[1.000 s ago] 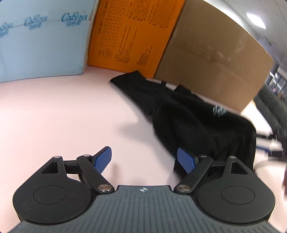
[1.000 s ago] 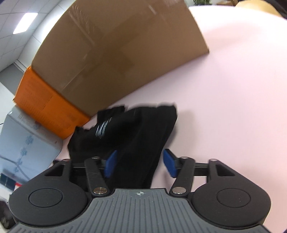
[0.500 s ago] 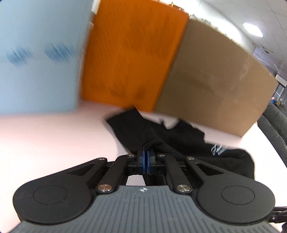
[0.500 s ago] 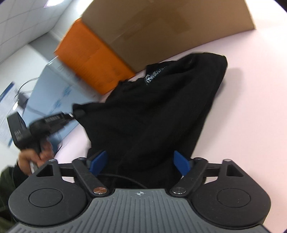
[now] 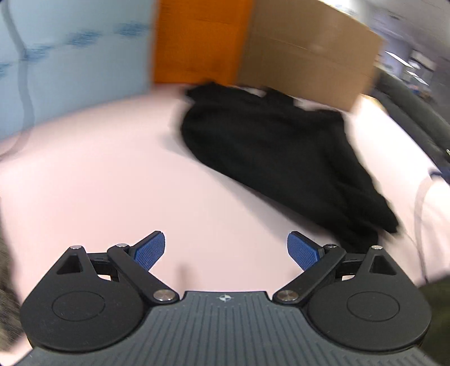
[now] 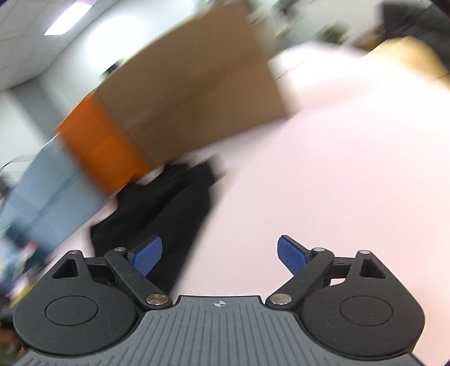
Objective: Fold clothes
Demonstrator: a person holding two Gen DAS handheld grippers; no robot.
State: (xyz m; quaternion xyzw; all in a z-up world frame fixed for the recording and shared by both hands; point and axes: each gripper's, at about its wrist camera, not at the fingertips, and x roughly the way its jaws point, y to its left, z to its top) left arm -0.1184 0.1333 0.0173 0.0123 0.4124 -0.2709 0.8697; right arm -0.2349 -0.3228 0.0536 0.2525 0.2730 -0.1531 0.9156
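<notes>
1. My left claw (image 5: 226, 250) has just sprung wide open after its pinch; it holds nothing now.
2. My right claw (image 6: 219, 253) has opened wider too, empty.
3. The black shirt (image 5: 281, 152) lies let go on the pink counter (image 5: 98, 180), by the boxes (image 5: 303, 56); this fold looks done.

Left claw (image 5: 226, 250) sprung open after pinching shut, right claw (image 6: 219, 254) spread wider, both empty, black garment (image 5: 281, 157) now at 1 o'clock

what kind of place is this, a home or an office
Probably an office or lab, not a home: panel ceiling lights, cardboard boxes lined along a pink table, with a black garment on it.
</notes>
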